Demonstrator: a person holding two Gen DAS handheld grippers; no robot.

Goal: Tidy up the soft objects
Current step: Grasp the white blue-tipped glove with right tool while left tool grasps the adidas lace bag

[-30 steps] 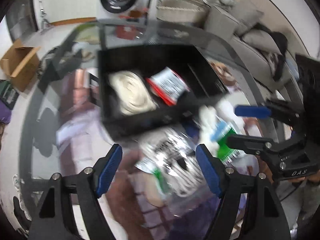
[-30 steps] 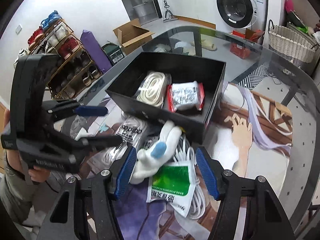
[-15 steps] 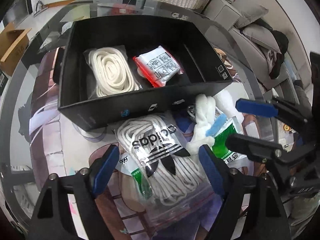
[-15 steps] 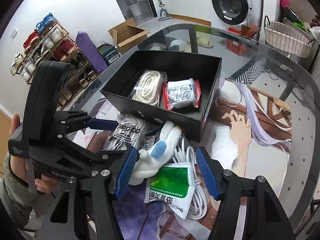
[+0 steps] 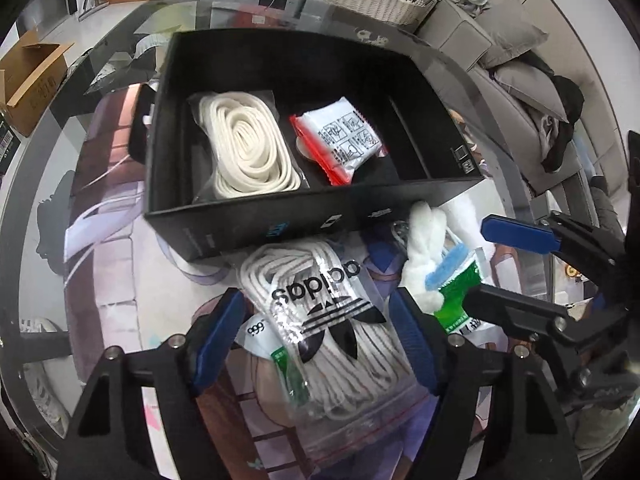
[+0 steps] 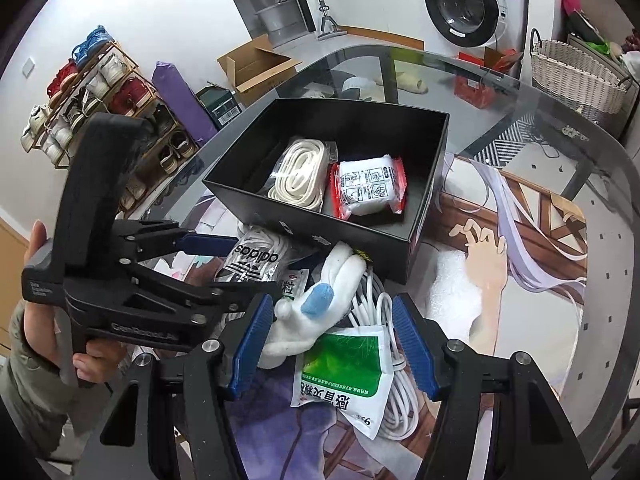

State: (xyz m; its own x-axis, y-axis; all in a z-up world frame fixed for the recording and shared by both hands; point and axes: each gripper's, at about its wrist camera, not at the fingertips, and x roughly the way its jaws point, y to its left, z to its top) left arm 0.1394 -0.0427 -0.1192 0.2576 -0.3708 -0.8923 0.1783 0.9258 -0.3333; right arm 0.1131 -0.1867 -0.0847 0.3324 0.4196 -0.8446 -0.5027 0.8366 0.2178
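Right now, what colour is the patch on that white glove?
Light blue, on the white glove; the right wrist view shows it best.

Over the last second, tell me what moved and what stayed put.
The left hand-held gripper came down over the adidas bag of white laces; its jaws are closing with the bag between them, not yet pressing. The right hand-held gripper kept still, open over the white glove and green packet. The black box, its cream strap and red-edged packet lie unchanged.
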